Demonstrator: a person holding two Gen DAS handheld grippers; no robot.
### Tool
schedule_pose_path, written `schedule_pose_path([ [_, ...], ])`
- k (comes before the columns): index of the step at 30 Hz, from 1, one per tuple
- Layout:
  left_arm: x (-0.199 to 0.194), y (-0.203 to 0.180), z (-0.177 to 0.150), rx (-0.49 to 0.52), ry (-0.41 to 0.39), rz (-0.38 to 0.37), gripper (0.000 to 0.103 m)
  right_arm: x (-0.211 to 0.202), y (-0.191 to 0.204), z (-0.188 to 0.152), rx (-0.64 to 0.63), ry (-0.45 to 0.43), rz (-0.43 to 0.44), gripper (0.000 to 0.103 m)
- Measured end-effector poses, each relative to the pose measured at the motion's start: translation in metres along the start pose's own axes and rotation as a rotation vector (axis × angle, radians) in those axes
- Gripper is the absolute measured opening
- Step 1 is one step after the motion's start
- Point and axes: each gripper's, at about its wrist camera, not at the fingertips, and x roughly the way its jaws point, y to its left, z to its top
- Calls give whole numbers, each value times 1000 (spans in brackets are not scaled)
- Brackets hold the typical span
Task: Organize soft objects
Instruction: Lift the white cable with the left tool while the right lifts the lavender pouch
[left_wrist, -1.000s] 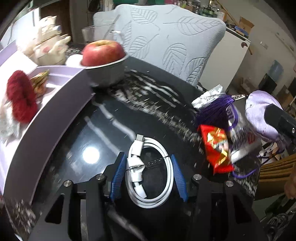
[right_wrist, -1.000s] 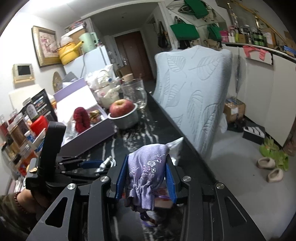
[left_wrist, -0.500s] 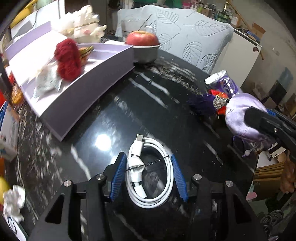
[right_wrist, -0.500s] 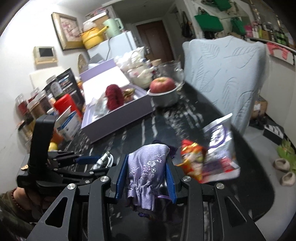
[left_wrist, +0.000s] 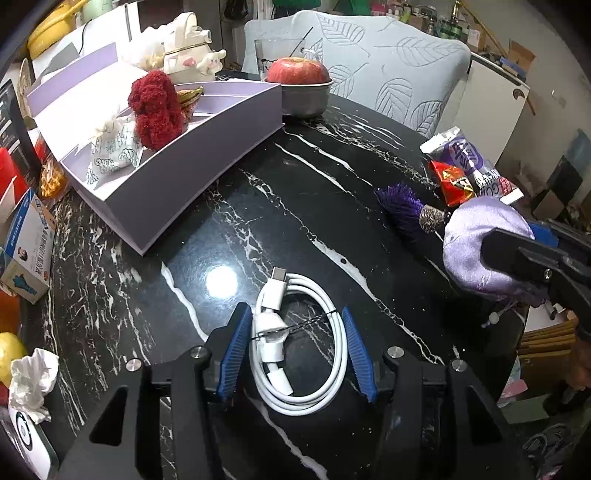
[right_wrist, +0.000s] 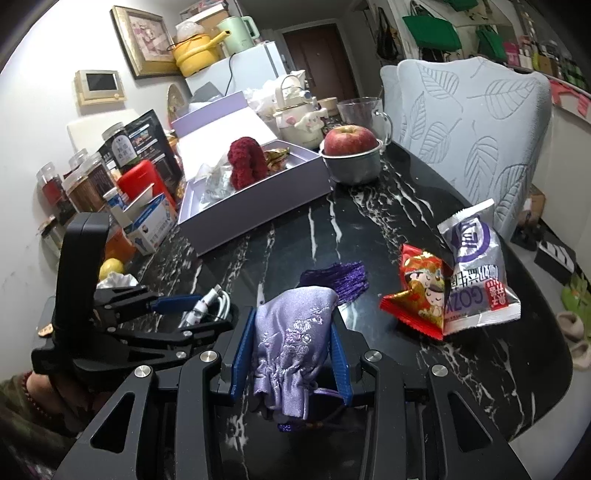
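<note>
Lilac embroidered satin drawstring pouch (right_wrist: 291, 343) held upright above black marble tabletop, purple tassel (right_wrist: 345, 280) lying beyond it, fuzzy dark-red yarn bundle (left_wrist: 157, 109) and white printed fabric sachet (left_wrist: 112, 147) inside open lavender box (left_wrist: 192, 155)

The lilac pouch (right_wrist: 290, 345) hides its own drawstring end — the tassel (right_wrist: 341, 280) sits half covered behind it.

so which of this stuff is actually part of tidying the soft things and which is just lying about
Part of the job:
lilac pouch in the right tool
white cable in the left tool
purple box
red woolly thing in the box
purple tassel

Just lying about:
apple in its bowl
snack packets
glass mug
crumpled tissue
</note>
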Motion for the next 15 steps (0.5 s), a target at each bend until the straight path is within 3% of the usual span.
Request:
schedule_pose_path([
  [11, -1, 0, -2, 6, -7, -10, 56, 4, 4, -4, -4, 31, -8, 37],
  [15, -5, 0, -7, 10, -25, -17, 50, 5, 7, -5, -13, 36, -7, 37],
])
